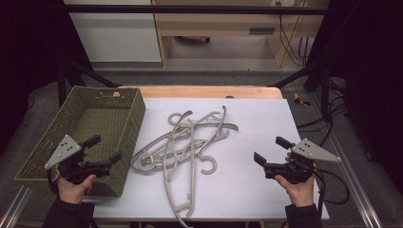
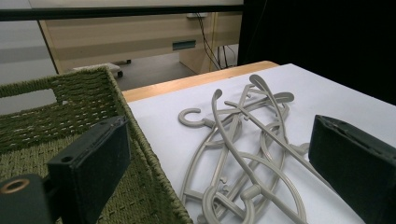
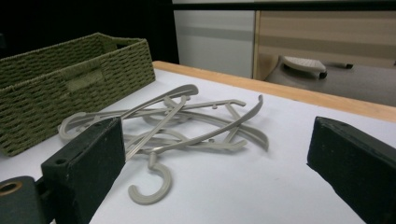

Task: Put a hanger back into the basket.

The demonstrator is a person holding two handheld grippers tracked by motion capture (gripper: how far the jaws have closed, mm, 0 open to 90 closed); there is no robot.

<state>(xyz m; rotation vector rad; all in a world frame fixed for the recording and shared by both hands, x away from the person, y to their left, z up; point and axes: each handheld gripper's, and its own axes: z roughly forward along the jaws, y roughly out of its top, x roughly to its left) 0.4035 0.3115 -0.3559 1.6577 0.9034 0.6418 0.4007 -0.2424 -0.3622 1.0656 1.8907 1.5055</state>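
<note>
from the high view we see a heap of grey plastic hangers (image 1: 190, 142) tangled on the white table cover (image 1: 256, 190), just right of a green woven basket (image 1: 45, 147) that has nothing in it; we judge the work has not begun, since every hanger lies outside the basket and none is held; our left gripper (image 1: 105, 148) hovers over the basket's near right corner, jaws spread wide with nothing between them, the hand gripping it from below; our right gripper (image 1: 272, 149) hangs well to the right of the heap, jaws likewise spread and empty, pointing towards the hangers;

in the left gripper view we look between two parted black jaws; the basket (image 2: 70, 98) sits under the left jaw and the hangers (image 2: 243, 140) lie just beyond its rim, on the cover;

in the right gripper view the jaws again stand apart; the hangers (image 3: 187, 121) lie ahead, one hook (image 3: 149, 186) nearest us, the basket (image 3: 70, 79) behind them to the left.
</note>
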